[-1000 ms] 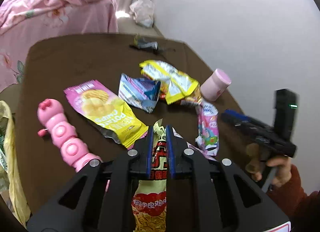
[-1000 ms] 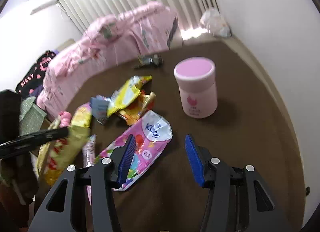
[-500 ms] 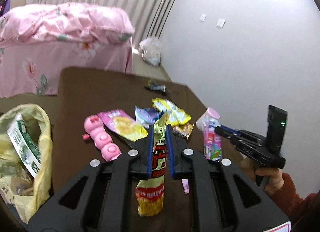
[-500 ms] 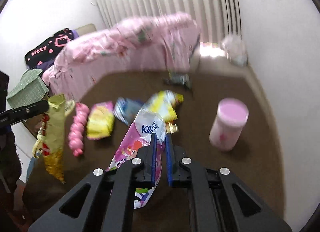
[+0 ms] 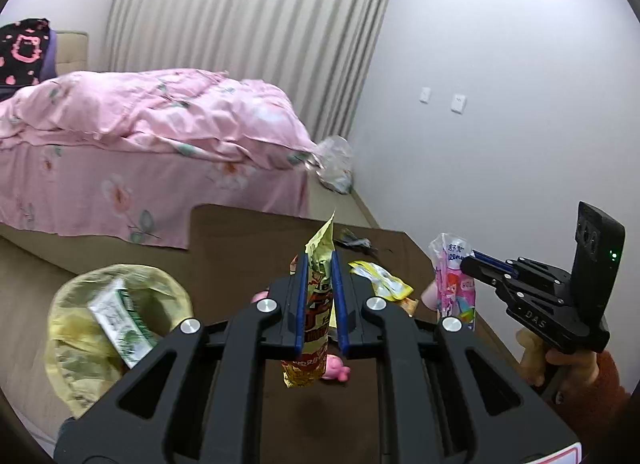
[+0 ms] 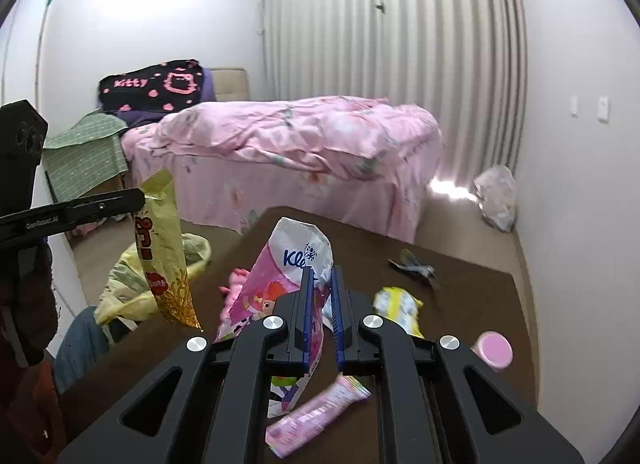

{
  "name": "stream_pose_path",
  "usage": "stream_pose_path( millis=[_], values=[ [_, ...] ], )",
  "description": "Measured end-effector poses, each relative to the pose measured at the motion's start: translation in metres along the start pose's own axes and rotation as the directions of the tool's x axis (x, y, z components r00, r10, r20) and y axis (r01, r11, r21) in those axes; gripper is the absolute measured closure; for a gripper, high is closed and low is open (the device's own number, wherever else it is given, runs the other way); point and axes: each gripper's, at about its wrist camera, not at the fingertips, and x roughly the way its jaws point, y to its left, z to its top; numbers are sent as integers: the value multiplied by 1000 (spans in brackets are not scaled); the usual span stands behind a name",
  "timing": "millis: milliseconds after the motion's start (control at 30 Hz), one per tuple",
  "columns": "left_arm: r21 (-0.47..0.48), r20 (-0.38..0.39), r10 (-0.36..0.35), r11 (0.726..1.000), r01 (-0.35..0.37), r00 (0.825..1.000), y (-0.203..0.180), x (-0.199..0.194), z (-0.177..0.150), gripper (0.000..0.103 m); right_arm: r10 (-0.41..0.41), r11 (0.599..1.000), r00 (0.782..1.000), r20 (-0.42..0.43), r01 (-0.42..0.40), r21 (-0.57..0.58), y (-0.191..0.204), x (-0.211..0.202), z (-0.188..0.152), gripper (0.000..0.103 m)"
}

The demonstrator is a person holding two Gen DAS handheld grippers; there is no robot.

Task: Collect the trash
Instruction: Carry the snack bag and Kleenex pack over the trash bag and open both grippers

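My left gripper (image 5: 319, 264) is shut on a yellow and red snack wrapper (image 5: 316, 328) that hangs above the brown table (image 5: 248, 240); it also shows in the right wrist view (image 6: 164, 248). My right gripper (image 6: 321, 280) is shut on a pink and white Kleenex tissue pack (image 6: 280, 284), lifted off the table; it also shows in the left wrist view (image 5: 456, 284). A yellow trash bag (image 5: 116, 328) with rubbish in it stands open left of the table and shows in the right wrist view (image 6: 132, 288).
On the table lie a yellow wrapper (image 6: 400, 304), a dark wrapper (image 6: 414, 266), a pink wrapper (image 6: 316, 412), a pink toy (image 5: 334, 370) and a pink-lidded cup (image 6: 495, 348). A pink bed (image 6: 304, 152) stands beyond. A white bag (image 6: 496, 196) lies by the wall.
My right gripper closed on the tissue pack and lifted it. Both grippers rose high above the table with their wrappers, and the trash bag came into view.
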Motion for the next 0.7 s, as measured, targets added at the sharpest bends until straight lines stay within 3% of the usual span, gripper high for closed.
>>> stream_pose_path(
  millis=[233,367,467,700],
  values=[
    [-45,98,137,990,-134,986,44,-34,9,92,71,997,997,14,-70,-42,41,19,29,94],
    [-133,141,245,965,-227,959,86,-50,12,92,109,990,994,17,-107,-91,69,39,46,94],
    [-197,167,329,935,-296,929,113,-58,11,92,139,984,990,4,-138,-112,88,58,56,94],
    [-302,213,426,884,-356,879,150,-67,7,92,211,969,977,-27,-213,-122,120,102,69,94]
  ],
)
